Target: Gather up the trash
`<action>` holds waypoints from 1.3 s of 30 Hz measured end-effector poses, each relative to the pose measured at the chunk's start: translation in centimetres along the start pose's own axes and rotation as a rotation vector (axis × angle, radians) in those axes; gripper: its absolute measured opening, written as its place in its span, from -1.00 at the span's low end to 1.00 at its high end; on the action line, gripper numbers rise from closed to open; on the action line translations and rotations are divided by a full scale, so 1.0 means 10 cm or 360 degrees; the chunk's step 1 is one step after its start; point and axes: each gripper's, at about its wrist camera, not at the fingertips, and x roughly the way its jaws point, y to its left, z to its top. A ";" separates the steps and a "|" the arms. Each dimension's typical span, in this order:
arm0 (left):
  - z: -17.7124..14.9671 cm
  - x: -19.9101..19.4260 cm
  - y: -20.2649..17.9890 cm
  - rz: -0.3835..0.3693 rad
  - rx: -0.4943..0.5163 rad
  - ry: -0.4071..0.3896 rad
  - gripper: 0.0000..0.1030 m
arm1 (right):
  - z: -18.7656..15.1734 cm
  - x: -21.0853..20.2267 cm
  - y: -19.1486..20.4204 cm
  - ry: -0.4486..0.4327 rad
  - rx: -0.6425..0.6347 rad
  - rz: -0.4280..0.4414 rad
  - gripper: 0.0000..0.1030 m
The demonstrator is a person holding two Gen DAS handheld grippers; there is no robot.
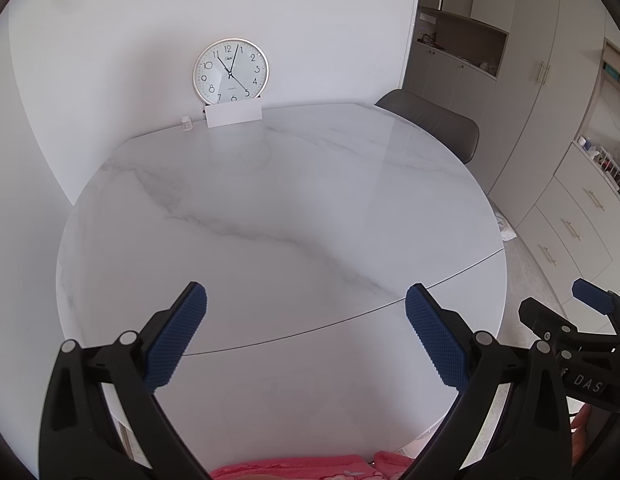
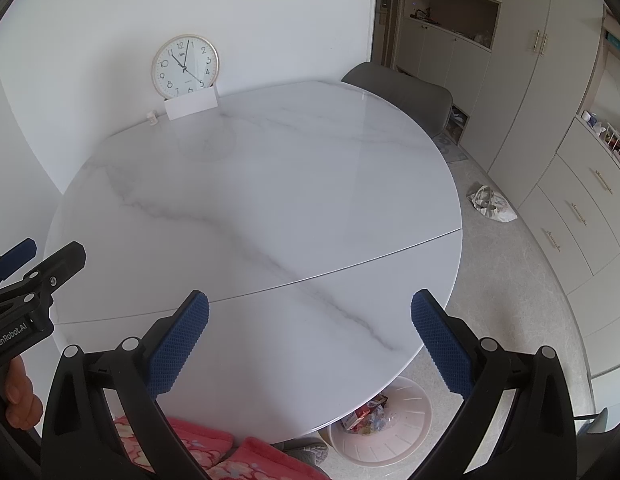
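My left gripper (image 1: 305, 300) is open and empty above the near part of a round white marble table (image 1: 269, 208). My right gripper (image 2: 310, 308) is open and empty over the table's near right part (image 2: 249, 200). A pale pink waste bin (image 2: 384, 426) stands on the floor under the table's near right edge, with colourful wrappers (image 2: 364, 418) inside. I see no loose trash on the tabletop. Each gripper shows at the edge of the other's view: the right one in the left wrist view (image 1: 590, 320), the left one in the right wrist view (image 2: 25, 280).
A wall clock (image 1: 231, 72) leans at the table's far edge behind a white card (image 1: 233, 115), with a small white bottle (image 1: 185, 123) to its left. A grey chair (image 2: 402, 90) stands at the far right. A white plastic bag (image 2: 492, 204) lies on the floor by the cabinets (image 2: 570, 208).
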 end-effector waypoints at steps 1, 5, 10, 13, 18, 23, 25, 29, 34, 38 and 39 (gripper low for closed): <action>0.00 0.00 0.00 -0.0001 0.0001 0.0000 0.85 | 0.00 0.00 0.00 0.0001 0.0000 0.0001 0.95; 0.00 0.00 0.00 0.0002 0.0002 0.0000 0.85 | -0.02 0.00 -0.01 0.0004 -0.0003 0.0004 0.95; 0.00 0.00 0.00 0.0003 0.0003 -0.0002 0.85 | 0.00 0.00 -0.02 0.0004 -0.0006 0.0005 0.95; 0.00 0.01 0.00 0.0004 0.0002 -0.0003 0.85 | 0.00 0.00 -0.02 0.0004 -0.0005 0.0006 0.95; 0.02 0.02 0.01 0.0005 0.0007 -0.0003 0.85 | 0.00 0.00 -0.02 0.0004 -0.0007 0.0009 0.95; 0.03 0.01 0.01 0.0006 0.0014 -0.0006 0.85 | 0.00 0.00 -0.02 0.0005 -0.0007 0.0009 0.95; 0.03 0.01 0.01 0.0006 0.0014 -0.0006 0.85 | 0.01 0.00 -0.02 0.0005 -0.0007 0.0009 0.95; 0.03 0.00 0.01 0.0008 0.0012 -0.0010 0.85 | 0.01 0.00 -0.02 0.0005 -0.0007 0.0010 0.95; 0.04 -0.01 0.03 0.0014 0.0011 -0.0035 0.85 | 0.02 0.00 -0.02 0.0006 -0.0008 0.0009 0.95; 0.06 0.01 0.04 0.0014 0.0016 -0.0028 0.85 | 0.02 0.00 -0.01 0.0006 -0.0006 0.0007 0.95; 0.07 0.02 0.04 0.0012 0.0017 -0.0022 0.85 | 0.02 0.00 -0.01 0.0006 -0.0005 0.0007 0.95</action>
